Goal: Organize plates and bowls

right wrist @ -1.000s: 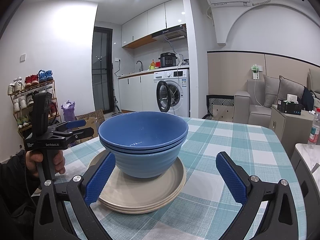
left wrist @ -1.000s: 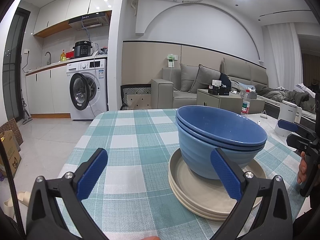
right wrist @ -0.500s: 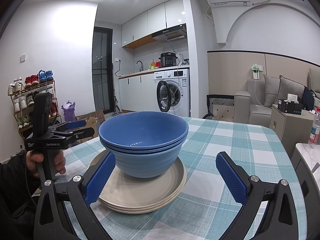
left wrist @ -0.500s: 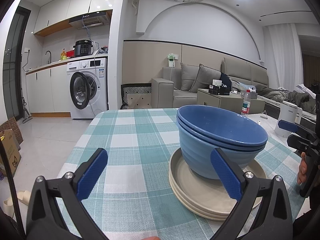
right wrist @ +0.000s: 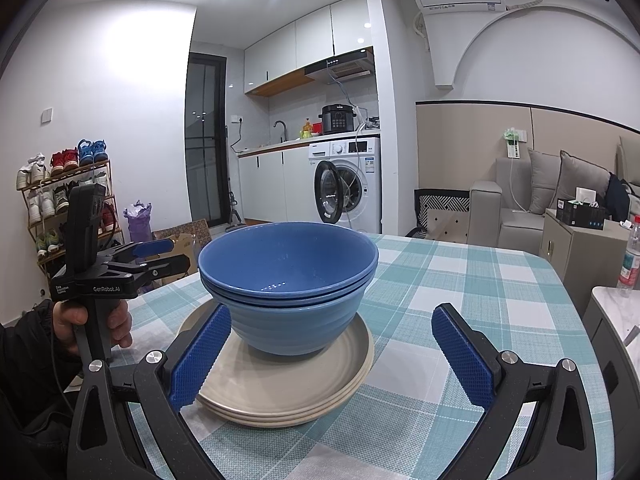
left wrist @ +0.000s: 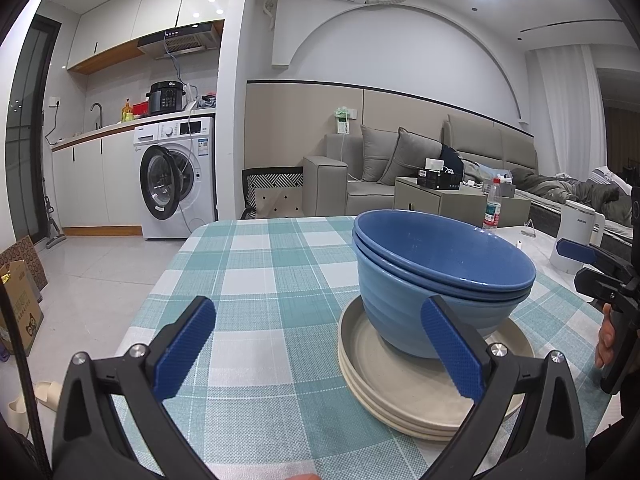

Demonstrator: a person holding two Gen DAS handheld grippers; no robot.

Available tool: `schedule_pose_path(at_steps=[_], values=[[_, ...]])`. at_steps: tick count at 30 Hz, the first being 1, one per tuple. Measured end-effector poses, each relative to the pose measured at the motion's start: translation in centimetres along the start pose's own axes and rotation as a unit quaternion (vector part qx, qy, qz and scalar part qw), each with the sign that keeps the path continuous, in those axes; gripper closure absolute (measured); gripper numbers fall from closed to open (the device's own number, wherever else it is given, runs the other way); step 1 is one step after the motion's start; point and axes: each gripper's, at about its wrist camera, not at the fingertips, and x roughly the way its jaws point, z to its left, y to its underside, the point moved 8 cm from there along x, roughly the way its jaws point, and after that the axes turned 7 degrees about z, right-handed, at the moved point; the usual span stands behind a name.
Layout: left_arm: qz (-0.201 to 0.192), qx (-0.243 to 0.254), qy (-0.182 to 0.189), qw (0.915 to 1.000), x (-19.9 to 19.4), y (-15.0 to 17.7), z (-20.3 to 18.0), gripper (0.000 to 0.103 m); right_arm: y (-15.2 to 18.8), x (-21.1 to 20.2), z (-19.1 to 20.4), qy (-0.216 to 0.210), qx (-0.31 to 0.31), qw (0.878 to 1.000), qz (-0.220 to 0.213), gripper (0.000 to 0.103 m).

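Since nested blue ribbed bowls [right wrist: 288, 280] are stacked on round beige plates [right wrist: 288, 384], apparently sorted, left gripper [left wrist: 320, 352] and right gripper [right wrist: 332, 356] are held spread wide, empty.

Bare tablecloth [left wrist: 256, 280] left of stacked bowls [left wrist: 432, 276]

Two blue bowls [right wrist: 288, 280] sit nested one inside the other at frame centre in the right wrist view. Under them lies a stack of three beige plates [right wrist: 288, 396]. One checked surface [right wrist: 460, 276] carries them all. Two claws are in sight, the left claw [left wrist: 316, 356] and the right claw [right wrist: 332, 356]. One water bottle [left wrist: 491, 204] and one white kettle [left wrist: 574, 236] stand at the right of the left wrist view.
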Motion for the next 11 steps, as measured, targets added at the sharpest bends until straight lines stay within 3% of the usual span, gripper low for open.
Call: schedule_pose_path(at_steps=[11], values=[[0.002,-0.003,-0.005,1.0000,-0.01,0.18,0.33,0.000,0.08,0.07,0.18,0.000,0.000,1.000,0.000,0.001]])
